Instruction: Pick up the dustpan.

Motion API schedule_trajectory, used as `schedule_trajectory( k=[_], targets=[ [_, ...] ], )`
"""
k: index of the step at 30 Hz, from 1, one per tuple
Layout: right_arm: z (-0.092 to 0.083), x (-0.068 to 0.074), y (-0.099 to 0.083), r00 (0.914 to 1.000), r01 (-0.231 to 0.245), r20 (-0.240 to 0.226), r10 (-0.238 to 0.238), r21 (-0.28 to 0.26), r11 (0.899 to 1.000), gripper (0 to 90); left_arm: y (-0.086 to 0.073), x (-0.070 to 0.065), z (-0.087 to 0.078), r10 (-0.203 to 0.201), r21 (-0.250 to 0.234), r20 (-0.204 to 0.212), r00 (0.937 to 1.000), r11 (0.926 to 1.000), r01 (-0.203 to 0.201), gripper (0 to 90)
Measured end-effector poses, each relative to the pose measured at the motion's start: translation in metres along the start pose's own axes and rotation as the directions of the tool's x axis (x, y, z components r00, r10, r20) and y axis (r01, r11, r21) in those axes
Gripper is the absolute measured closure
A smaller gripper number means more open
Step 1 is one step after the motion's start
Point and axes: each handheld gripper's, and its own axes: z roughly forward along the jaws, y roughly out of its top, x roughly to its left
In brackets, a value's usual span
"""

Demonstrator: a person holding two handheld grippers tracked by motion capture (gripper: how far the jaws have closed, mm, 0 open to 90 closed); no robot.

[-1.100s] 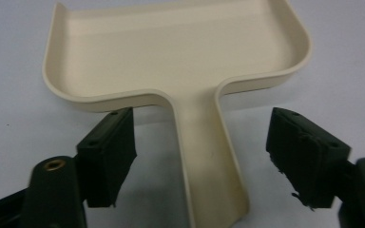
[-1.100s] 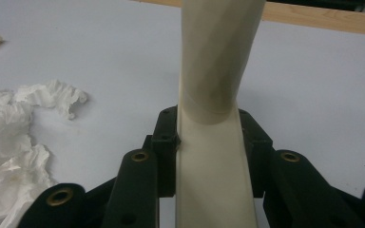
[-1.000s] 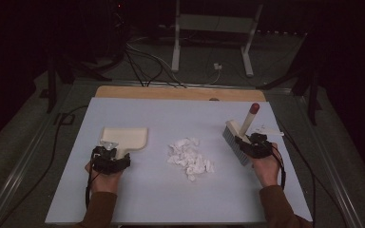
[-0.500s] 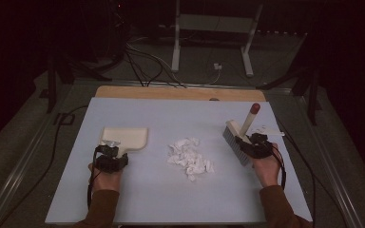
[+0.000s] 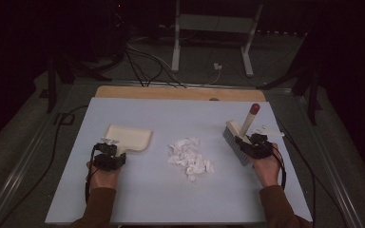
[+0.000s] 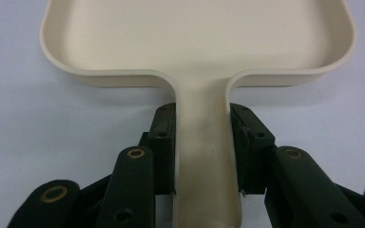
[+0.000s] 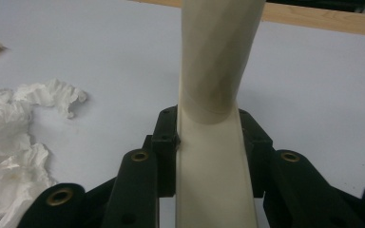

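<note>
Sweeping setup complete: left gripper (image 6: 202,156), its jaws just closed, clamps the dustpan (image 5: 128,137) handle, right gripper (image 7: 209,156) clamps the brush (image 5: 240,137), while the crumpled paper (image 5: 190,159) lies unswept mid-table between them.

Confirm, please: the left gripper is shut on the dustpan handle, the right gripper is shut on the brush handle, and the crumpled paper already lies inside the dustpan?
Not quite. The high view shows the crumpled paper on the table, between dustpan and brush, not inside the dustpan. Both grips are as you say.
</note>
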Motion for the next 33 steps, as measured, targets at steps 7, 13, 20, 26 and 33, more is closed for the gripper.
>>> schedule_trajectory(
  k=[7,13,20,26,33],
  targets=[
    [0.000,0.000,0.000,1.0000,0.000,0.000,0.000,-0.001,1.000,67.0,0.003,0.002,-0.007,0.024,-0.024,0.019,0.9995,0.9994,-0.023,66.7],
    [0.000,0.001,0.000,1.0000,0.001,0.000,-0.001,0.000,1.000,67.0,0.005,0.002,-0.013,0.045,-0.035,0.028,0.9986,0.9984,-0.044,66.7],
    [0.000,0.001,0.000,1.0000,0.001,-0.003,-0.001,0.000,1.000,67.0,0.009,0.006,-0.022,0.066,-0.060,0.052,0.9965,0.9962,-0.063,66.7],
    [0.000,0.002,0.000,1.0000,0.004,-0.007,-0.004,-0.002,1.000,67.0,0.010,0.009,-0.030,0.087,-0.086,0.053,0.9948,0.9929,-0.083,66.6],
    [0.001,0.003,0.000,0.9999,0.011,-0.013,-0.011,-0.004,1.000,67.0,0.011,0.014,-0.037,0.135,-0.100,0.069,0.9884,0.9867,-0.128,66.6]
  ],
)
